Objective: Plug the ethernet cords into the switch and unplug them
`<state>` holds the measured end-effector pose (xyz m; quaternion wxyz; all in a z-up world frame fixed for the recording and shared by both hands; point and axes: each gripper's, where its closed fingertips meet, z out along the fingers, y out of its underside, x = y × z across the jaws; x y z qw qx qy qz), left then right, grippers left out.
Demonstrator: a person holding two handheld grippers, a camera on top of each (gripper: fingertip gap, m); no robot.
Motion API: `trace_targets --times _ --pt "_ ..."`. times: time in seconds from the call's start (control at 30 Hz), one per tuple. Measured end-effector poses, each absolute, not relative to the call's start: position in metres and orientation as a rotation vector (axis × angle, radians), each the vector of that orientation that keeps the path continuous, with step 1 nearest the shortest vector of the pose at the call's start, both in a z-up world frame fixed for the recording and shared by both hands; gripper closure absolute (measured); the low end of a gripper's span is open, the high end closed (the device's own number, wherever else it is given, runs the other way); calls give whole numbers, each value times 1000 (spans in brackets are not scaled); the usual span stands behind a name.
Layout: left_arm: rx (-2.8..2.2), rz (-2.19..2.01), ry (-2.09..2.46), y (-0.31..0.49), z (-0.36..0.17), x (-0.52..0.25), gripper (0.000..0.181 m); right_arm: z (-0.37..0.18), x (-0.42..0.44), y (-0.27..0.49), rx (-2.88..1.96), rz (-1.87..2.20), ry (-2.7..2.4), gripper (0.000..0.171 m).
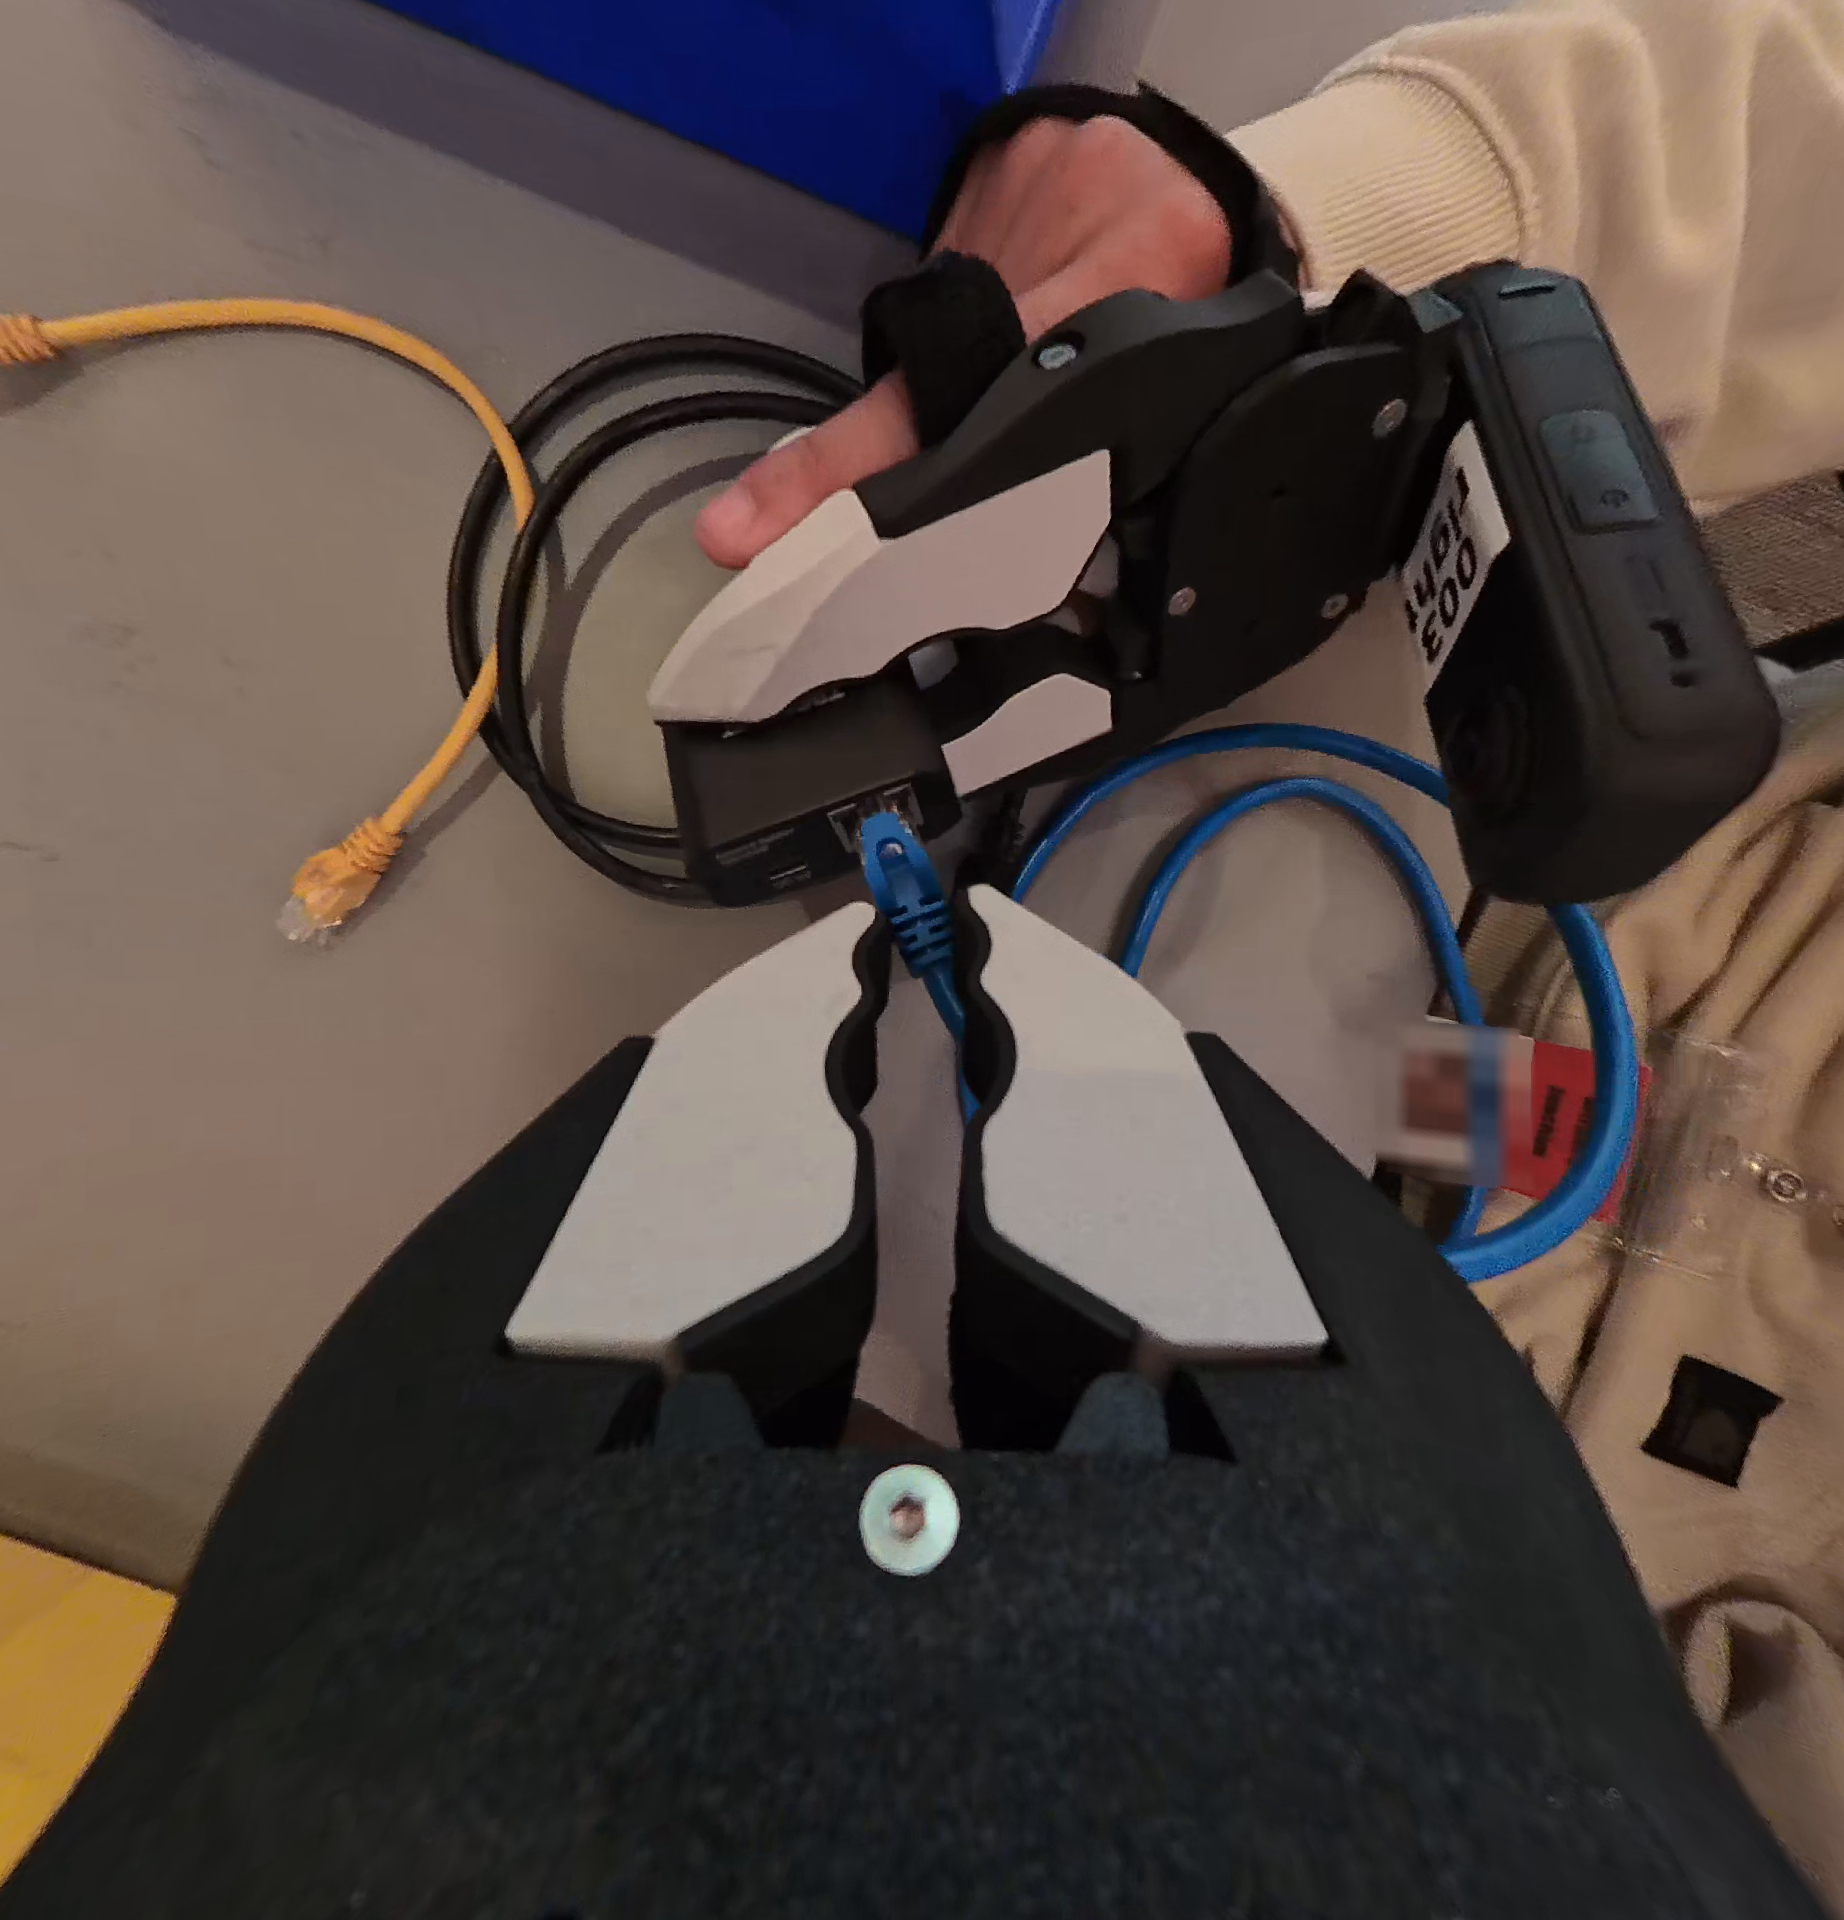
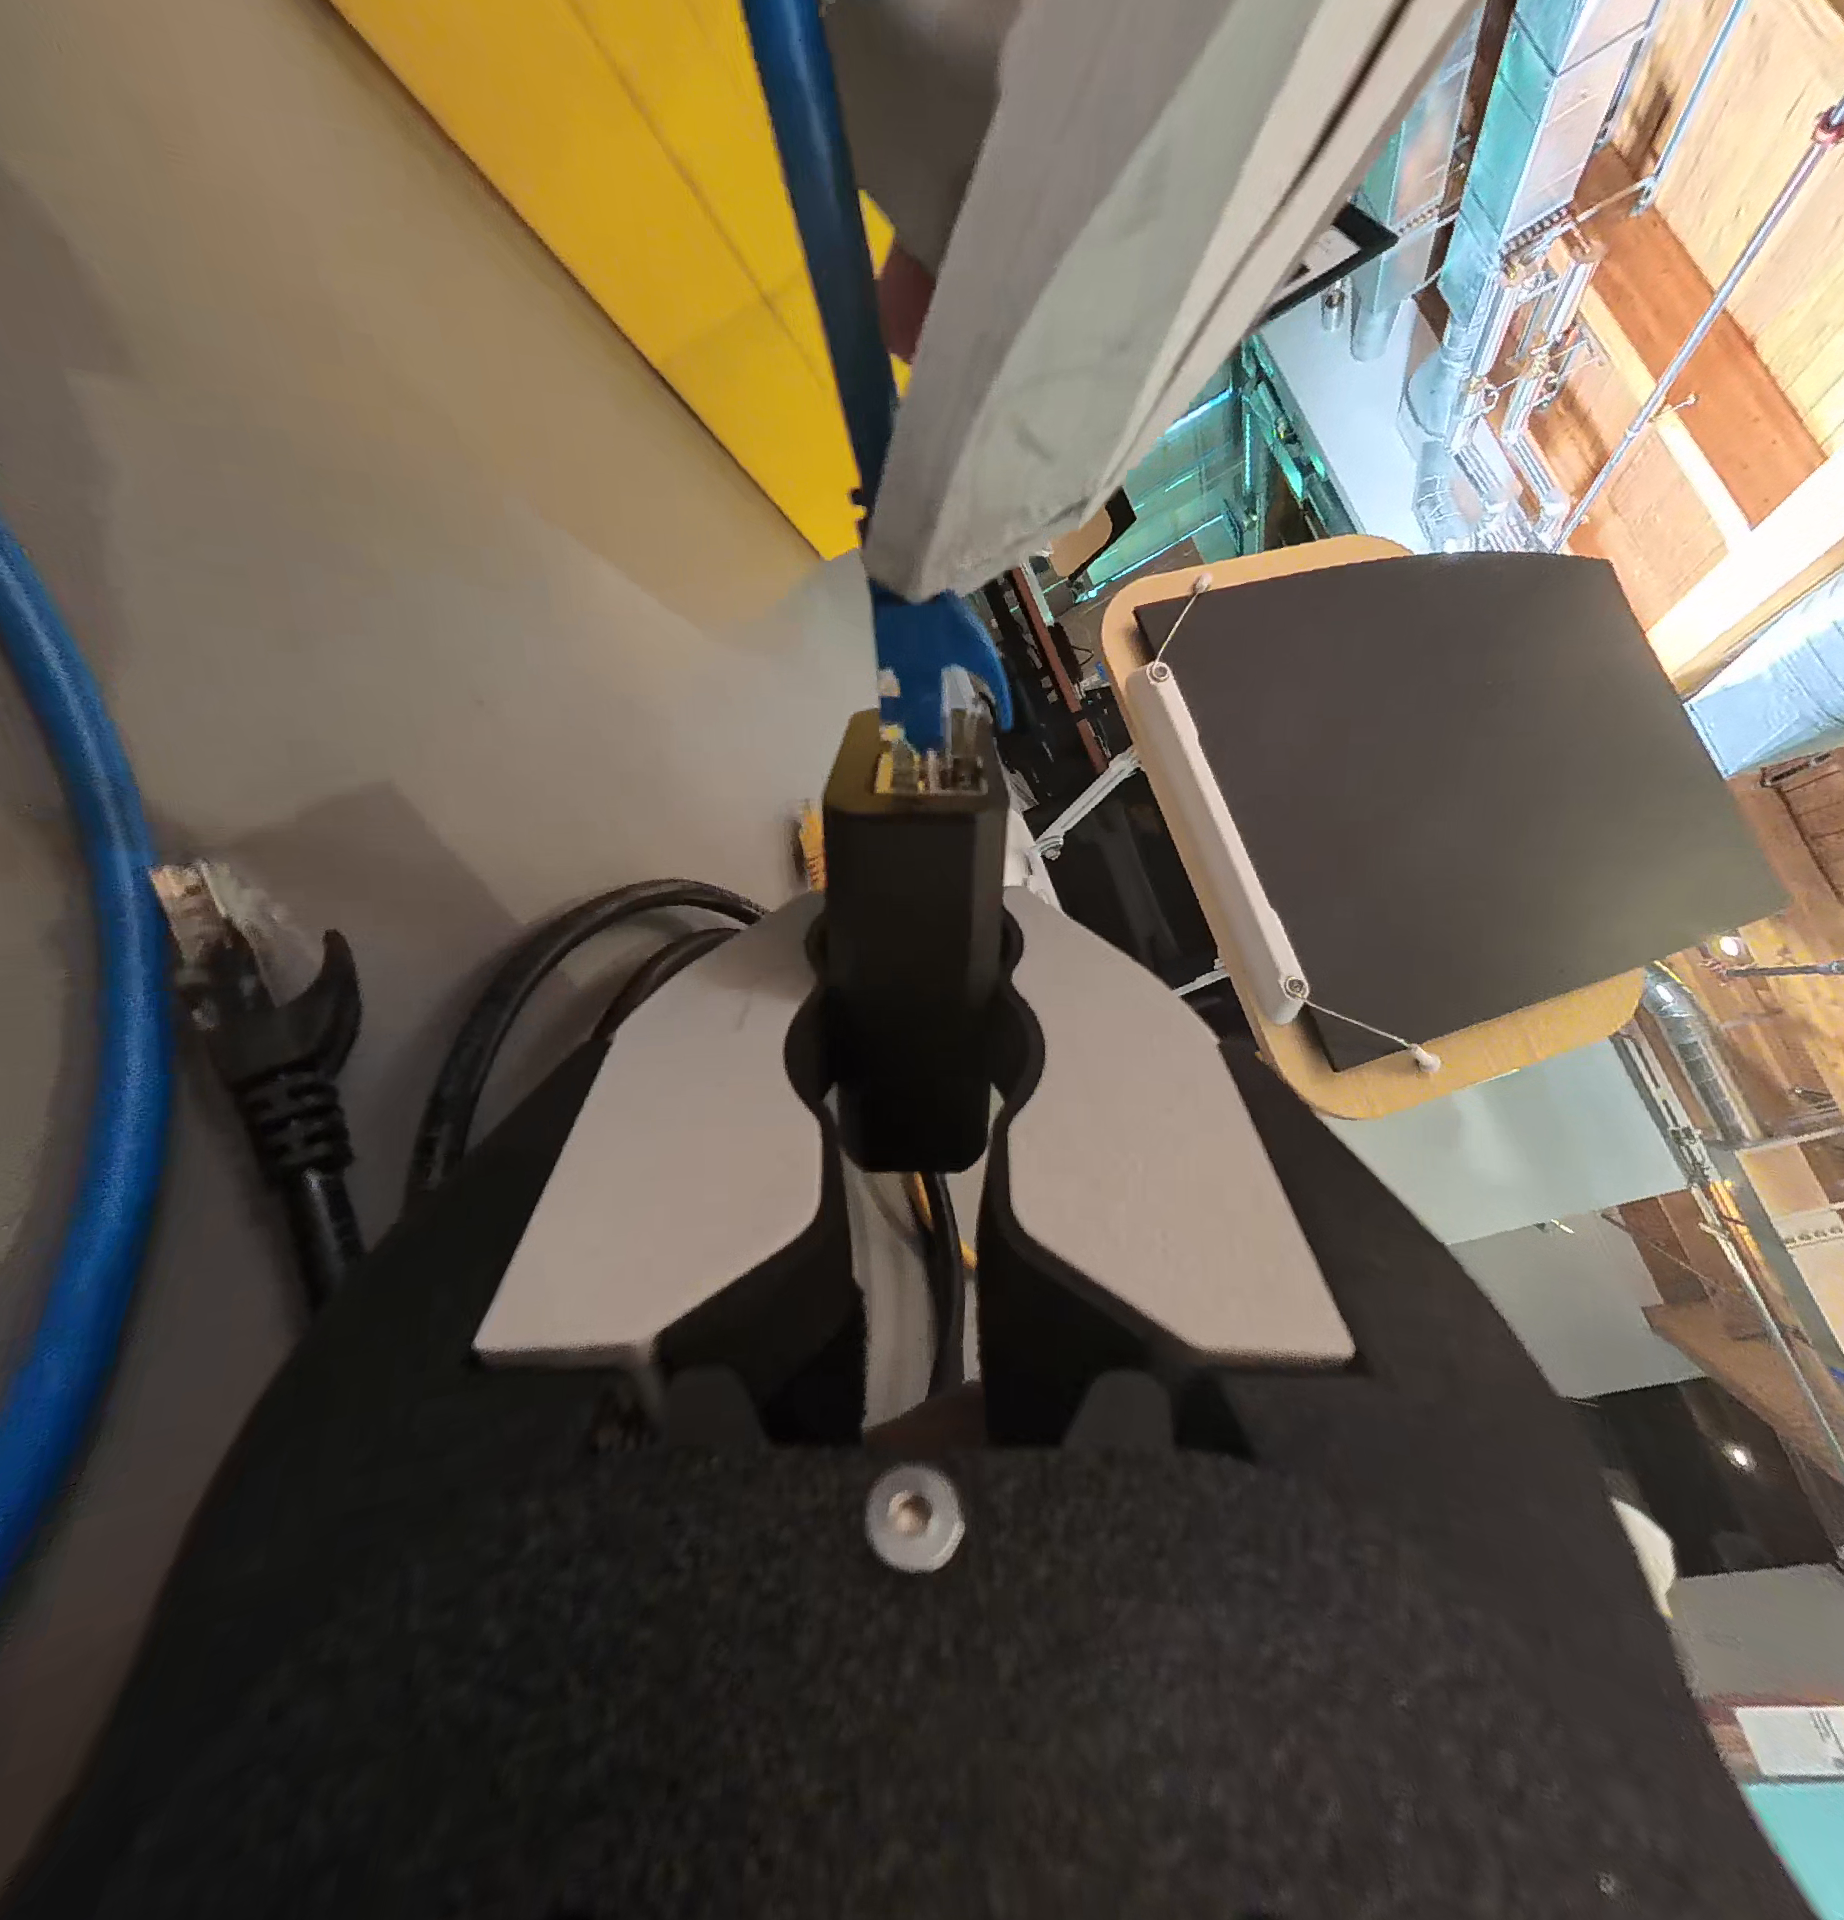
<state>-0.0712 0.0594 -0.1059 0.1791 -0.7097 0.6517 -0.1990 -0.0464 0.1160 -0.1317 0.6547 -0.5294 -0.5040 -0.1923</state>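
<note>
My right gripper (image 2: 913,997) is clamped across the body of the small black switch (image 2: 913,914), holding it lifted off the grey table (image 1: 222,623) with its port face pointing straight ahead at twelve o'clock in my right wrist view. From my left wrist view that same switch (image 1: 804,800) sits at about twelve o'clock just beyond my left gripper (image 1: 923,935), whose fingertips close on the boot of the blue ethernet cord (image 1: 913,914), the rest of the cable trailing back between the fingers and looping away toward three o'clock. The blue plug's long axis runs almost straight along my left fingers and into one of the two side-by-side ports, so plug, port and fingers are nearly in one line; whether the clip is fully seated I cannot tell, though the nose of the plug looks to be inside the opening. Whatever comes next, pushing home or pulling out, I judge it must travel along that one axis, with my right holding firm as the counterforce. The yellow ethernet cord (image 1: 419,790) lies loose on the table toward nine o'clock, well apart, nearer my left side. A black cable (image 1: 513,582) coils on the table behind the switch.
</note>
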Motion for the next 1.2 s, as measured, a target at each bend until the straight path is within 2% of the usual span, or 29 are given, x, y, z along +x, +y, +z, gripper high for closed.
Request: trace_targets --times 0.13,0.17,0.27,0.4,0.5,0.63,0.7,0.77,0.87,1.03,1.2 --pt "-1980 -542 1830 56 -108 -64 171 -134 -54 110 -1168 -422 -1175 147" --pt "-1944 -559 1757 60 -104 -54 181 -134 -67 101 -1115 -387 -1216 145" --pt "-1906 -462 1784 62 -109 -41 181 -138 -123 65 -942 -368 -1322 146" --pt "-1790 -556 1481 84 -24 -68 181 -128 -73 105 -1168 -367 -1144 146" --pt "-1756 -678 1335 84 5 -94 179 -123 -64 112 -1215 -338 -1083 145" --pt "-1792 -465 1298 91 -47 -135 178 -119 -59 114 -1255 -289 -1040 146" --pt "-1811 -539 1305 80 -82 -140 177 -121 -57 117 -1269 -309 -1040 145" --pt "-1799 -771 1282 56 -101 -127 149 -123 -60 115 -1248 -326 -1061 146" --pt "-1722 -781 1270 45 -105 -112 146 -125 -63 114 -1237 -340 -1085 146" --pt "-1695 -797 1209 54 -92 -97 148 -125 -63 113 -1232 -349 -1090 146" --pt "-1673 -784 1150 57 -91 -93 163 -127 -66 111 -1216 -364 -1113 146"
